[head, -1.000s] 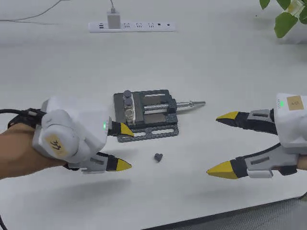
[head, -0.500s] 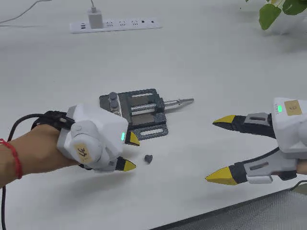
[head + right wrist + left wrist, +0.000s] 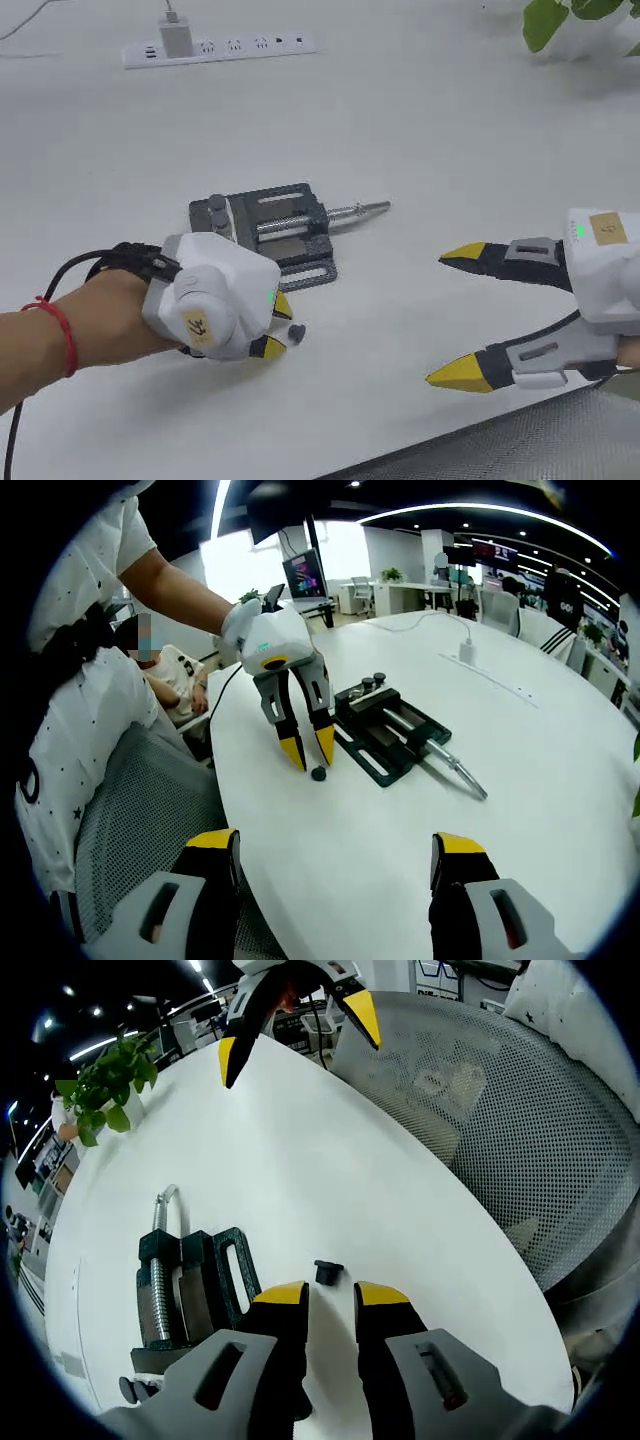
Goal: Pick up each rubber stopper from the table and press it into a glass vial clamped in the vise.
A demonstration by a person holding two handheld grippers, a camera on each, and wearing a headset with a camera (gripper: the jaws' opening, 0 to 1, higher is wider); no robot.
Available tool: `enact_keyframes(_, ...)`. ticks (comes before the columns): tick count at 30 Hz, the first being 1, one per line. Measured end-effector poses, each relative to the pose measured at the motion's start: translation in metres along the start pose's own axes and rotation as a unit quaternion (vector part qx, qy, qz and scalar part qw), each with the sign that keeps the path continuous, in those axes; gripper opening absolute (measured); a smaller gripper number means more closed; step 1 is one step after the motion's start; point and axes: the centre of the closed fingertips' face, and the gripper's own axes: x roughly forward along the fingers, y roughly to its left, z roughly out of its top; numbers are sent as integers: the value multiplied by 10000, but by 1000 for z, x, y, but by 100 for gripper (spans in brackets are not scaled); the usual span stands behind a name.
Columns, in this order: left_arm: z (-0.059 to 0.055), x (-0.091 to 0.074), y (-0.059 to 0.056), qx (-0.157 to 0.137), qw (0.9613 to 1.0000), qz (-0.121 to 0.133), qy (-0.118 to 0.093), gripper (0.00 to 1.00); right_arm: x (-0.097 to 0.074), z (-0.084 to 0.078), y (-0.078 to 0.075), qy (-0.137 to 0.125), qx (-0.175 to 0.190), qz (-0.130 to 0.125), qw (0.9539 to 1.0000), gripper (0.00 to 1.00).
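Stopper (image 3: 297, 333), small, dark, rubber: on the white table (image 3: 420, 130) just beside the dark metal vise (image 3: 290, 235), right at the yellow tips of the left gripper (image 3: 280, 327). Jaws there narrowly parted, holding nothing; right gripper (image 3: 450, 318) spread wide, empty, well apart. Looks light, soft, apt to roll; best pinched across its sides.

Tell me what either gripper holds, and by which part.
Nothing. The left gripper is open just short of the rubber stopper; the right gripper is open, empty.

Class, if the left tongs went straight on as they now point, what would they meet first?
Probably the rubber stopper, lying on the table just ahead of the left tongs.
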Motion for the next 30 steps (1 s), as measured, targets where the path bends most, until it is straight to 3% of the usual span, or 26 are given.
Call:
enact_keyframes(9, 5, 5, 1, -25, 10000, 1, -62, 11, 0, -9, 1, 86, 21, 34, 10000, 77)
enact_keyframes(30, 2, 6, 3, -35, 10000, 26, -39, 6, 4, -7, 0, 63, 1, 45, 10000, 76)
